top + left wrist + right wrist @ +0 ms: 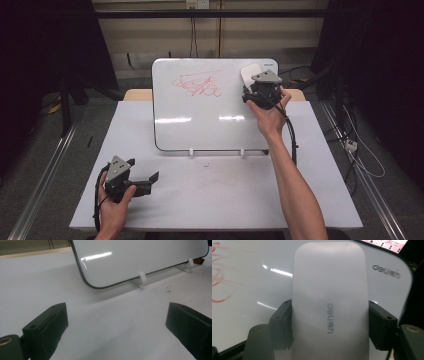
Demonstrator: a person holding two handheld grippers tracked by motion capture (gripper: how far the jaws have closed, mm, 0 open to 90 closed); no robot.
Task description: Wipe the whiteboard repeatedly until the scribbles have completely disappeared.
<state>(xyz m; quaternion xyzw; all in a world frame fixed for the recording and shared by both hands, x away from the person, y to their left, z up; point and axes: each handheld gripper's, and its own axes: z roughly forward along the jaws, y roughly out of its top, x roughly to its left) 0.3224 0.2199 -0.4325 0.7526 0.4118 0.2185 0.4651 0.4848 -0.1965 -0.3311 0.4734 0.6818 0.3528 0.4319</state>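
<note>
Work in hand: wiping red scribble (196,85) off the whiteboard (200,125) with an eraser (249,75).
Right tongs (252,85): closed on the eraser; in the right gripper view the pale eraser (329,305) sits between both black jaws, gripped at its sides, long axis running away from the camera.
Eraser place: upper right of the board in the high view, at or just above the board face; contact cannot be told.
Left tongs (150,179): jaws wide apart, holding nothing, low over the worktop (225,195) at lower left, well apart from the board.
Board: propped on two small white feet (142,280), centre of frame, leaning back.
Done: eraser picked up and brought to the board.
Left: the scribble, upper middle of the board, looks whole; faint pink streaks show at the left edge of the right gripper view. Wiping seems barely begun, judging from this.
</note>
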